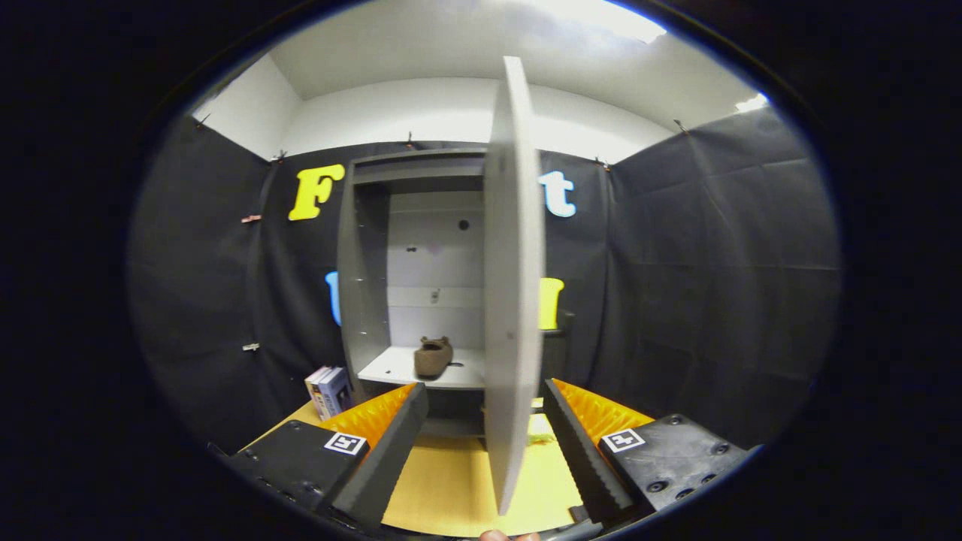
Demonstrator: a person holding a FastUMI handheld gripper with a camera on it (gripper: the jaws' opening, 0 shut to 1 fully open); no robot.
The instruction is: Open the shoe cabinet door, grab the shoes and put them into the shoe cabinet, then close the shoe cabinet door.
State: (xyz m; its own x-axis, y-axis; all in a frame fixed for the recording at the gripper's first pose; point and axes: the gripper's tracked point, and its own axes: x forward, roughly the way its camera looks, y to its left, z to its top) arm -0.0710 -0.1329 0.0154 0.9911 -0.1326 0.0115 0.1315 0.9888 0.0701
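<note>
Door (513, 285): edge-on at frame centre, swung open for access | shoe (434, 356): on cabinet (364, 255) shelf, centre-left, already stowed | gripper (485, 439): fingers wide, straddling door's edge, gripping nothing, likely positioned for closing.

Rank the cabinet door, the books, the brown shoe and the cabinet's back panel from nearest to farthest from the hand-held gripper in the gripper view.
The hand-held gripper is open.
1. Pale grey cabinet door, edge-on, reaching between the fingers.
2. Upright stack of books, beyond the left finger, beside the cabinet.
3. Brown shoe, on the cabinet shelf.
4. Grey back panel, behind the shoe.
</note>
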